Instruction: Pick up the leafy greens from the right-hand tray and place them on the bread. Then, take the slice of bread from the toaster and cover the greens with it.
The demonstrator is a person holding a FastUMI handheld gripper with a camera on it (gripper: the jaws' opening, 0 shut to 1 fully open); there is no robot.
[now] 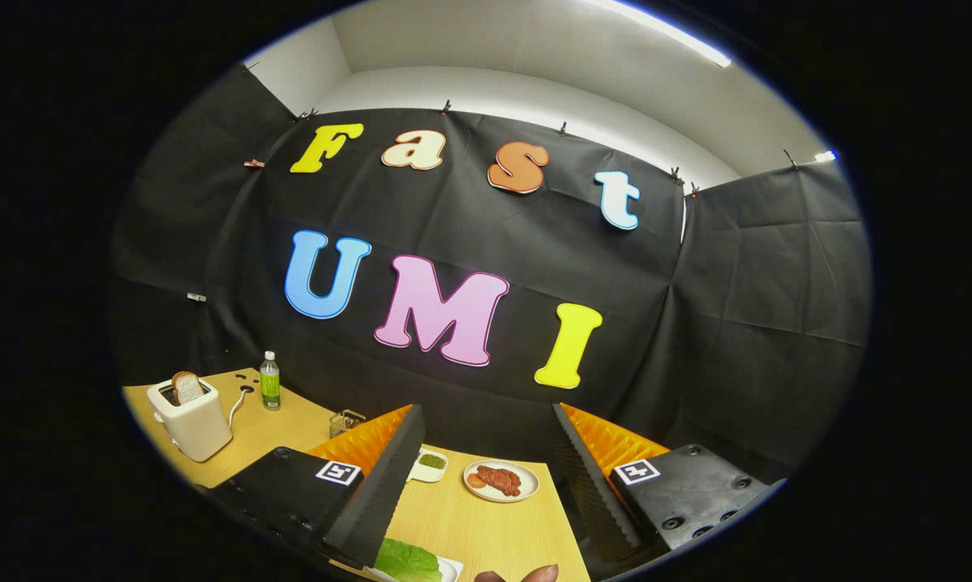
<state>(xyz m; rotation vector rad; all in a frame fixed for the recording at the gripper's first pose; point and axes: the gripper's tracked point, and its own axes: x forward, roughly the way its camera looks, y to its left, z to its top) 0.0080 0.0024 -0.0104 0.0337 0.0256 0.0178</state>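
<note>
Jaws are spread wide open, gripping nothing. The crinkly green lettuce leaf [407, 559] on its white tray [450, 569] lies low between them, by the left one. Bread slice [187, 387] is upright in the white toaster [193, 420], off left on the wooden bench [470, 525].

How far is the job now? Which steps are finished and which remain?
Nothing looks finished yet. The gripper is open and empty above the table. The leafy greens lie on their white tray between the fingers, close to the left one, not grasped. The bread slice stands in the toaster, beyond the left finger. So picking the greens is just starting; laying them on the bread and covering them remain.
</note>
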